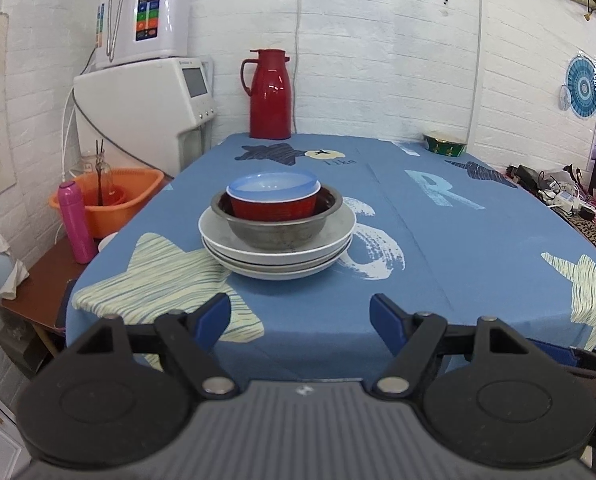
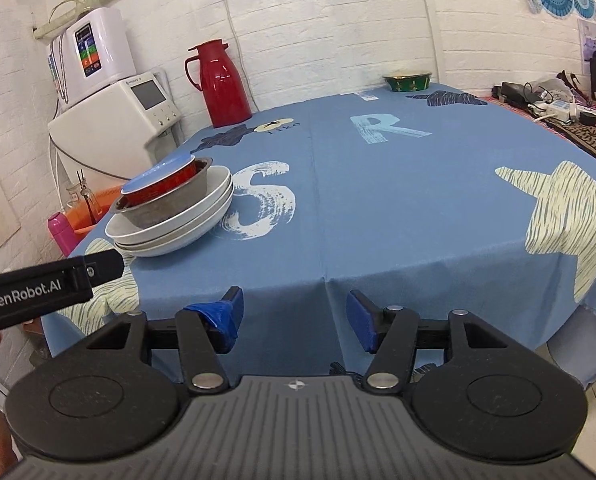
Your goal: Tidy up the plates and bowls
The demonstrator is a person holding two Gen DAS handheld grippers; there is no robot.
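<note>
Both grippers, left [image 1: 300,316] and right [image 2: 294,312], hang off the table [image 2: 378,208] edge, jaws apart and empty; bowls [image 1: 276,210] nested on stacked plates [image 1: 278,254].

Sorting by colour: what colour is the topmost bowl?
Light blue, clearest in the left wrist view.

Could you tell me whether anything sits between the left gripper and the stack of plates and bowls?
Nothing visible does. The left gripper is open and faces the stack across bare blue tablecloth. The red thermos and the green bowl stand far behind it.
</note>
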